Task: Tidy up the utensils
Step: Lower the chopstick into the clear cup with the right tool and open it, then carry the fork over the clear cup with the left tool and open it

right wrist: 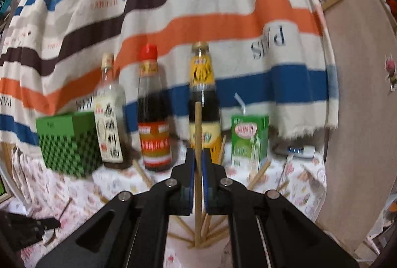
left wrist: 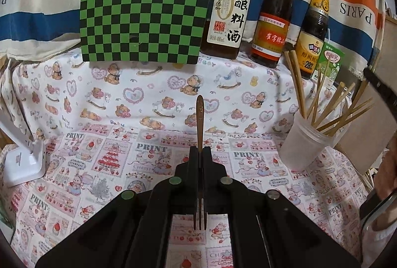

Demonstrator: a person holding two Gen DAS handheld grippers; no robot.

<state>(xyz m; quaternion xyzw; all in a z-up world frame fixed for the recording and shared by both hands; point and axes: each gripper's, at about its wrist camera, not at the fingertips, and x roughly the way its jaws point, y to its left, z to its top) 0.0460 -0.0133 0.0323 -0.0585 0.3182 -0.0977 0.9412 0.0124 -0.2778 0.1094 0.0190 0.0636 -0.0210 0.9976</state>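
Observation:
My left gripper (left wrist: 200,151) is shut on a small metal fork (left wrist: 199,119), held upright above the printed tablecloth, handle pointing away and tines toward the camera. A frosted plastic cup (left wrist: 306,141) with several wooden chopsticks (left wrist: 322,104) stands at the right. My right gripper (right wrist: 198,156) is shut on one wooden chopstick (right wrist: 197,129), held upright over the cup, where several other chopsticks (right wrist: 213,235) fan out below. The right gripper's edge shows at the far right of the left wrist view (left wrist: 382,87).
A green checkered board (left wrist: 144,20) leans at the back. Three sauce bottles (left wrist: 229,2) (left wrist: 271,20) (left wrist: 314,32) and a green drink carton (left wrist: 330,67) stand along the back right. A white stand (left wrist: 24,163) sits at the left. A striped cloth hangs behind.

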